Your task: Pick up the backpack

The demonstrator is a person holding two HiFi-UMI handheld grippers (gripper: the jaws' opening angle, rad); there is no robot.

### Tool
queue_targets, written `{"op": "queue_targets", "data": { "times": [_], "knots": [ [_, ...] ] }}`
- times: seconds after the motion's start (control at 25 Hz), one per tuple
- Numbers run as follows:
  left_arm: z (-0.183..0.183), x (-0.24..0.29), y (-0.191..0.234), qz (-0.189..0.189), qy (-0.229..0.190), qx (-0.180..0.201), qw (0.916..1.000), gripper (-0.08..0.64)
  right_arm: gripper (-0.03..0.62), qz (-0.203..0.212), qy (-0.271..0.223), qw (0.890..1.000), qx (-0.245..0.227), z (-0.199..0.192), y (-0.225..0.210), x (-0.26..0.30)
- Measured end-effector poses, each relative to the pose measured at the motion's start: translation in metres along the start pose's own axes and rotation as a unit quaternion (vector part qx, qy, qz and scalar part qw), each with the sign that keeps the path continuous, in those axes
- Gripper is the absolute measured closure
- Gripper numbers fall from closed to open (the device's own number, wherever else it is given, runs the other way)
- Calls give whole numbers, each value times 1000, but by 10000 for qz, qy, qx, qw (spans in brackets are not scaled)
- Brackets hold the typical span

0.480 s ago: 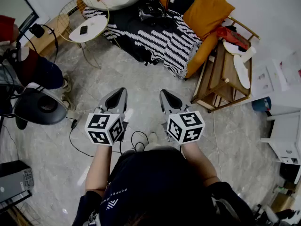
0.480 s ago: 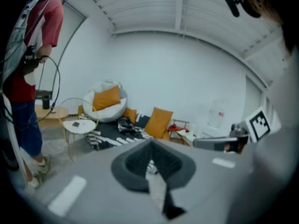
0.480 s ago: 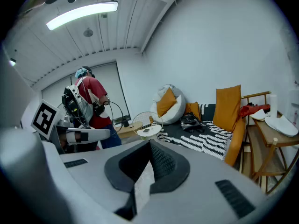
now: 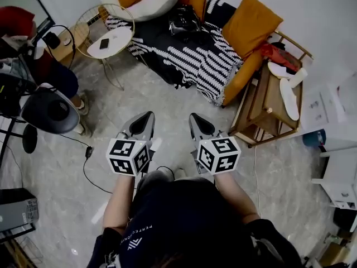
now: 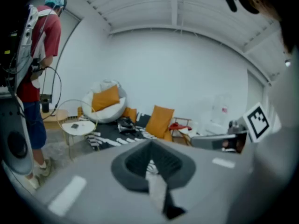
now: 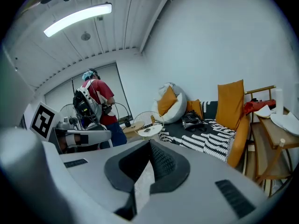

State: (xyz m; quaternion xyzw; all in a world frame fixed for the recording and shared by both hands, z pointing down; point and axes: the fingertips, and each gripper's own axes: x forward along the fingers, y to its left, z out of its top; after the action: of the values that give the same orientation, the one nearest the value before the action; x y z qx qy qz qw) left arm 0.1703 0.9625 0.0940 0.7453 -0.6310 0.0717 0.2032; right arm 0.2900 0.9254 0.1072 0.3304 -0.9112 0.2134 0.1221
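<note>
The backpack [image 4: 184,20] is a black bag lying on the black-and-white striped sofa throw [image 4: 195,52], far ahead of both grippers. It shows small in the left gripper view [image 5: 125,124] and in the right gripper view [image 6: 192,120]. My left gripper [image 4: 146,116] and right gripper [image 4: 194,118] are held side by side over the marble floor, pointing toward the sofa. Both are shut with nothing between the jaws, as the left gripper [image 5: 150,161] and the right gripper [image 6: 150,148] show in their own views.
A round white side table [image 4: 109,41] with a phone stands left of the sofa. A wooden rack [image 4: 268,96] stands at the right. A person in red [image 4: 25,29] and a black round stand [image 4: 49,111] are at the left. A cable [image 4: 89,169] trails on the floor.
The sofa and side table sit slightly lower and further right in the head view. Both grippers stay shut and side by side.
</note>
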Motion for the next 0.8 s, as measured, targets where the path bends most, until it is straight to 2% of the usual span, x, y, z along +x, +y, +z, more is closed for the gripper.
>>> {"op": "queue_targets", "data": {
  "times": [0.16, 0.32, 0.56, 0.8],
  "knots": [
    [4, 10, 10, 113, 20, 4, 9999, 552, 595, 20, 92, 9999, -47, 2, -4, 11],
    [4, 27, 18, 57, 132, -57, 9999, 552, 595, 33, 189, 9998, 93, 3, -10, 24],
    [14, 67, 51, -203, 73, -118, 9997, 552, 595, -204, 166, 9994, 206, 10, -25, 59],
    [40, 121, 95, -550, 139, -65, 9984, 552, 595, -555, 132, 9978, 342, 29, -42, 119]
  ]
}}
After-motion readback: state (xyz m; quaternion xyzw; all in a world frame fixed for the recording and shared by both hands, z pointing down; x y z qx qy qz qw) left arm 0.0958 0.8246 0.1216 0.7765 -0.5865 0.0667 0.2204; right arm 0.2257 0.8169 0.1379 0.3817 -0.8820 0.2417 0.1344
